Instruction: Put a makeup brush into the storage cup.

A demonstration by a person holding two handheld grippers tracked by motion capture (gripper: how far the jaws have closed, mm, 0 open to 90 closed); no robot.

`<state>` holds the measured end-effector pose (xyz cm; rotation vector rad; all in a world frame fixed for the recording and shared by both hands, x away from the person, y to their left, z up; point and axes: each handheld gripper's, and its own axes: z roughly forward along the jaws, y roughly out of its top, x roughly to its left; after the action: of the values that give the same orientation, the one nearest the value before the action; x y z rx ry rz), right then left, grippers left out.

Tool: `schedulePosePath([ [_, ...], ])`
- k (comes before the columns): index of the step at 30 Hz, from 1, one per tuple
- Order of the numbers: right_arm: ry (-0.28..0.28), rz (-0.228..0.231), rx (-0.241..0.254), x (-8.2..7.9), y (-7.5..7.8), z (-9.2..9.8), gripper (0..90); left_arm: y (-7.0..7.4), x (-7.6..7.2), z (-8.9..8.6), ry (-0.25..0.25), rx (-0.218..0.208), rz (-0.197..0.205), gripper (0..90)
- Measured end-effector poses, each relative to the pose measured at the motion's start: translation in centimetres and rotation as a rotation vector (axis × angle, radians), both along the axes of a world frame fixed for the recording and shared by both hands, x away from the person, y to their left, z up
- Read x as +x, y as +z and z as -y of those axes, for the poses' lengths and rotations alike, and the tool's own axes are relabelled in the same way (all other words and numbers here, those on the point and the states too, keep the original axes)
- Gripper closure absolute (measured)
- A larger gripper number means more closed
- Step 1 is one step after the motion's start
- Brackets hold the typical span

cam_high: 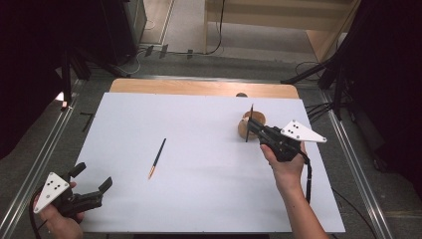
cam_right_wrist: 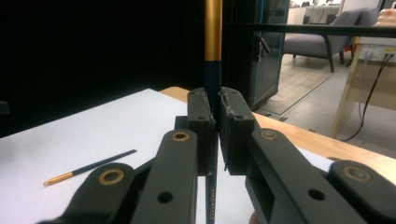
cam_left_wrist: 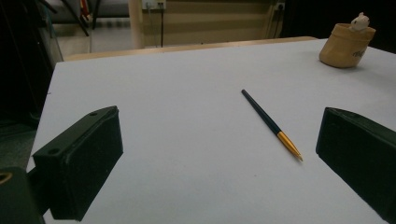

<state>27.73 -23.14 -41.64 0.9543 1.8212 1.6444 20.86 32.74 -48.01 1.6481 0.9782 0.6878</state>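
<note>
Left tool (cam_high: 92,179) hovers low, jaws wide; right tool (cam_high: 254,124) raised, clamping an upright pen (cam_right_wrist: 213,56).

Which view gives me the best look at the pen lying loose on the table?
The left gripper view: the pen lies close and unblocked between the open gripper's jaws. The high view shows it whole but small; the right gripper view shows it small and low at left.

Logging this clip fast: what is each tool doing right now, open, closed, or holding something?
Left tool: open, holding nothing, near the table's front left corner.
Right tool: closed on an upright pen, next to the wooden cup.
</note>
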Motion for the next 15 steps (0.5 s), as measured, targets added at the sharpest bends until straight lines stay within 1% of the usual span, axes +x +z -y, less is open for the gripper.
schedulePosePath([
  [11, -0.034, 0.019, 0.022, 0.5, 0.7, 1.0, 85.1, 0.0, 0.0, 0.0, 0.001, -0.001, -0.001, 1.2],
  [15, -0.06, 0.031, 0.049, 0.9, 1.0, 1.6, 85.1, 0.0, 0.0, -0.1, 0.002, -0.001, -0.001, 1.2],
])
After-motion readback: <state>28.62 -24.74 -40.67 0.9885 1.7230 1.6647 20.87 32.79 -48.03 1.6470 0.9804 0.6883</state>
